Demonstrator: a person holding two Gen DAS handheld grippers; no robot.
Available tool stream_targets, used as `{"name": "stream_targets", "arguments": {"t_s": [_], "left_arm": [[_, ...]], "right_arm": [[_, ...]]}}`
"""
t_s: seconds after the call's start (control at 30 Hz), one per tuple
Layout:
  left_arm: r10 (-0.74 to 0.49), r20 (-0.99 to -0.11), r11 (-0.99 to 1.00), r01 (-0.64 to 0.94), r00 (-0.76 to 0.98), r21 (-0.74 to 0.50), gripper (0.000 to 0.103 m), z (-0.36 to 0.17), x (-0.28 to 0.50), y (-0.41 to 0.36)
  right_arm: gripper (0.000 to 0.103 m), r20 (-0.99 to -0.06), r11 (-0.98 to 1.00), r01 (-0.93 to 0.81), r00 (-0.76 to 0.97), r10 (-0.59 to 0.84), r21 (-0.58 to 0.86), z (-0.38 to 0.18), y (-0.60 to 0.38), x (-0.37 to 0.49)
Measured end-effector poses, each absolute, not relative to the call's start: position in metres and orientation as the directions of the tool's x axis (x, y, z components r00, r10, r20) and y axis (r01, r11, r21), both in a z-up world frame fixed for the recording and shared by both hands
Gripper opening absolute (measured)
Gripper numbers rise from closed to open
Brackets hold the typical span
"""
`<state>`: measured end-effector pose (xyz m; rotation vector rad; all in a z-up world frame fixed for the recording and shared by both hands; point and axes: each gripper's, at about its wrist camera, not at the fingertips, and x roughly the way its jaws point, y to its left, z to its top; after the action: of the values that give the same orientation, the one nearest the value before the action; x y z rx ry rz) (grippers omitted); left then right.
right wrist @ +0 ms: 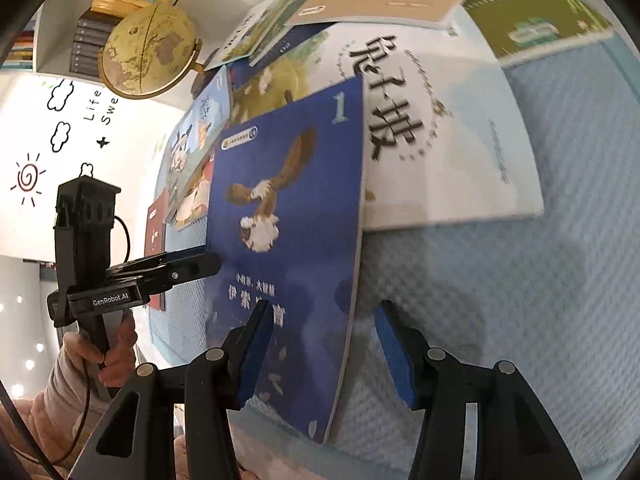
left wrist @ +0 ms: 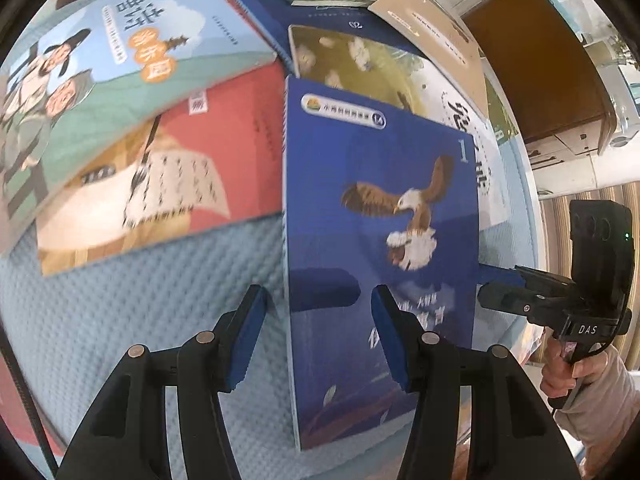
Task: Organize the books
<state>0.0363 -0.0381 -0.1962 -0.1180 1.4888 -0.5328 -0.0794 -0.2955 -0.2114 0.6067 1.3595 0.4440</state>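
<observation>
The blue eagle book (left wrist: 380, 216) lay flat on the pale blue quilted surface (left wrist: 140, 312), between the two sets of tongs. The left tongs (left wrist: 318, 336) stood apart, straddling the book's left edge: one blue pad (left wrist: 390, 336) sat above the cover, the other (left wrist: 248, 340) was over the quilted surface just beside it. The pads did not press on the book. The right tongs (right wrist: 326, 354) likewise stood apart, straddling the book's right edge, with one pad (right wrist: 256, 354) over the cover and the other (right wrist: 394, 356) over bare quilting. No grip was observed on either side. Beyond the tongs, the book's far end overlapped a white book with large black characters (right wrist: 440, 140). A red book (left wrist: 180, 168) and a light blue illustrated book (left wrist: 120, 48) lay ahead and left of the left tongs. A globe (right wrist: 148, 50) stood well beyond.
</observation>
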Motion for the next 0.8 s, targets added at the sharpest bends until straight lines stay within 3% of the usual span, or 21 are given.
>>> {"name": "stream_targets", "arguments": {"t_s": [0.6, 0.67, 0.77, 0.8], "left_arm": [[-0.474, -0.878, 0.844, 0.249, -0.068, -0.475, 0.051, -0.199, 0.056, -0.038], [-0.470, -0.879, 0.847, 0.240, -0.075, -0.474, 0.051, -0.199, 0.057, -0.041], [-0.416, -0.906, 0.877, 0.229, -0.076, -0.422, 0.032, -0.199, 0.056, -0.046], [-0.402, -0.912, 0.886, 0.217, -0.079, -0.410, 0.032, -0.199, 0.057, -0.043]], "right_arm": [[0.052, -0.724, 0.734, -0.006, 0.160, 0.671, 0.679, -0.216, -0.292, -0.048], [0.046, -0.742, 0.751, 0.003, 0.153, 0.652, 0.661, -0.215, -0.291, -0.047], [0.028, -0.752, 0.754, 0.054, 0.152, 0.642, 0.654, -0.218, -0.299, -0.048], [0.024, -0.750, 0.751, 0.068, 0.156, 0.643, 0.657, -0.218, -0.301, -0.049]]}}
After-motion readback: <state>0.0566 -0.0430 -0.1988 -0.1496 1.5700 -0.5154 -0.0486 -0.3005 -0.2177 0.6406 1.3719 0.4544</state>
